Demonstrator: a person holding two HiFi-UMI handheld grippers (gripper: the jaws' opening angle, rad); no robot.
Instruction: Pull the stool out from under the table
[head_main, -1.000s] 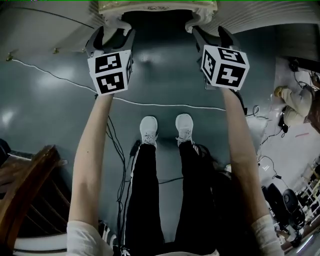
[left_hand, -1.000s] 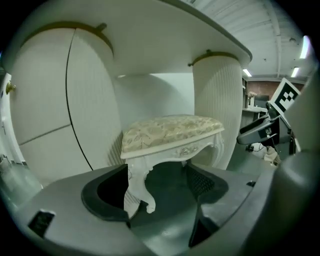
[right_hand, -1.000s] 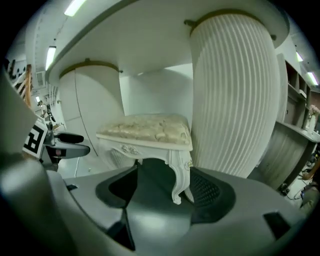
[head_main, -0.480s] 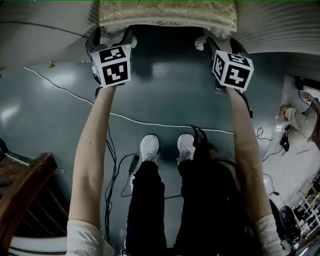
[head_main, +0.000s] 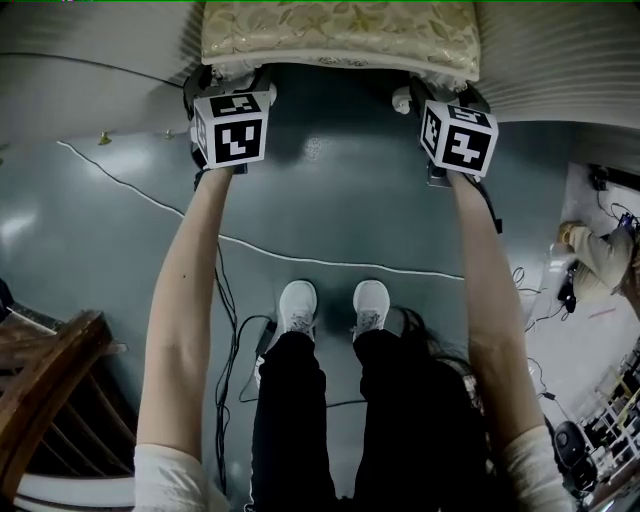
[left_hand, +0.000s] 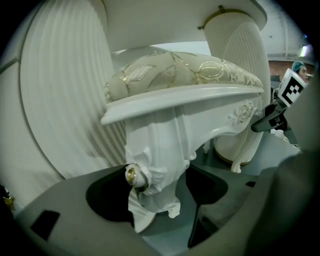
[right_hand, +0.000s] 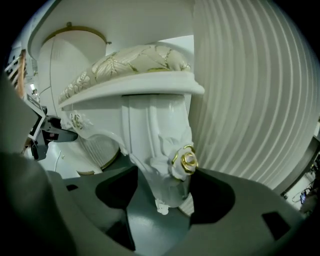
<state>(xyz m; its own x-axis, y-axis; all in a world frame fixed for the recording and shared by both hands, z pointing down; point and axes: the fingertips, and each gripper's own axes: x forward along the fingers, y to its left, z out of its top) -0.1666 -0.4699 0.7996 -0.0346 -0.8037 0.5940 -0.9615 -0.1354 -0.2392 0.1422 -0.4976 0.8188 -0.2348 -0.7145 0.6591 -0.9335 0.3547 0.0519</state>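
The floor (head_main: 330, 200) was dark and glossy, and a thin white cable (head_main: 300, 252) lay across it between the person's white shoes (head_main: 297, 305) and the stool (head_main: 340, 35). The stool stood at the far side, between the two fluted white pedestals (left_hand: 65, 100) of the desk, and the desk top showed above its gold-patterned cushion (left_hand: 185, 75). The left tool (head_main: 231, 80) was at the stool's left front leg (left_hand: 155, 170). Its jaws had just been opening and stood wide apart, with the carved leg between them but not pressed. The right tool (head_main: 437, 92) was at the right front leg (right_hand: 160, 155). Its jaws were also apart around the leg, and the gold rosette (right_hand: 189, 160) was just beside the right jaw.
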